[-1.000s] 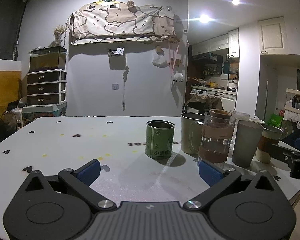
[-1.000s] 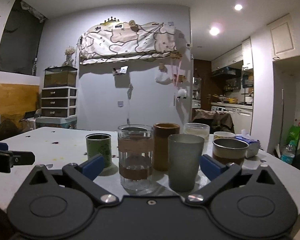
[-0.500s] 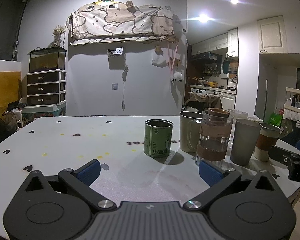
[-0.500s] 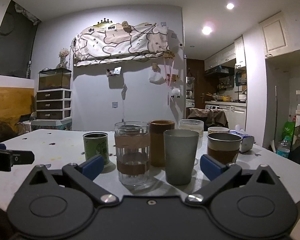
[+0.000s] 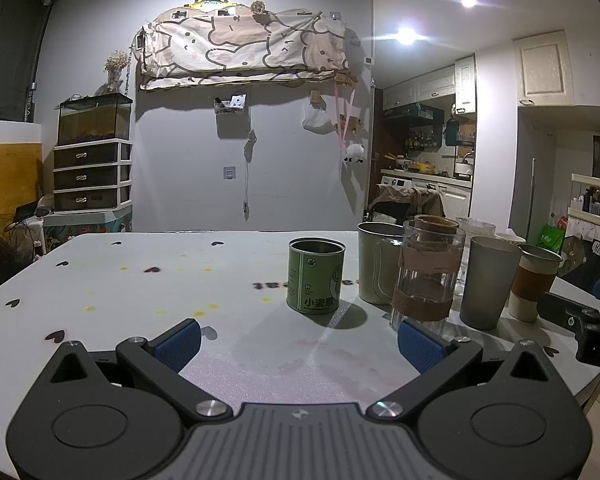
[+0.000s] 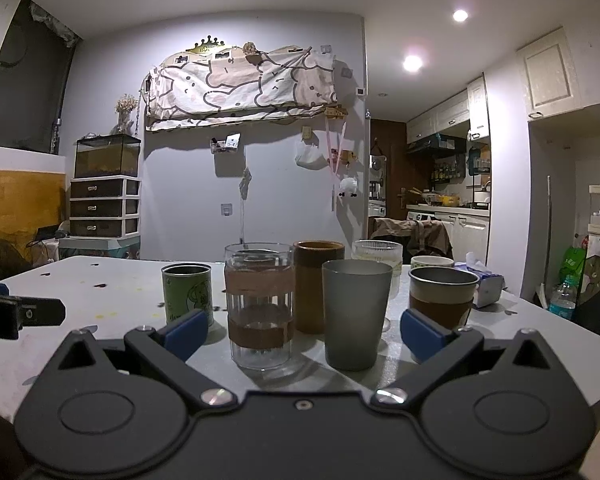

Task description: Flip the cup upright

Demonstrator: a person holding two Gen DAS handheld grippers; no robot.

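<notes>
Several cups stand upright in a cluster on the white table (image 5: 140, 292). A green tin cup (image 5: 315, 276) stands apart at the left of the cluster; it also shows in the right wrist view (image 6: 187, 294). A clear glass with brown bands (image 6: 259, 306) and a frosted grey tumbler (image 6: 355, 314) stand just ahead of my right gripper (image 6: 302, 330), which is open and empty. My left gripper (image 5: 300, 340) is open and empty, short of the green tin. The right gripper's finger (image 5: 580, 320) shows at the left view's right edge.
Behind stand a brown cylinder cup (image 6: 318, 284), a ribbed glass (image 6: 378, 254), a banded paper cup (image 6: 442, 296), a beige mug (image 5: 374, 268) and a tissue pack (image 6: 482, 284). The table edge drops off at right. A drawer unit (image 5: 92, 176) and kitchen lie beyond.
Both grippers have drawn back slightly from the cups and stay open. The cups have not moved.
</notes>
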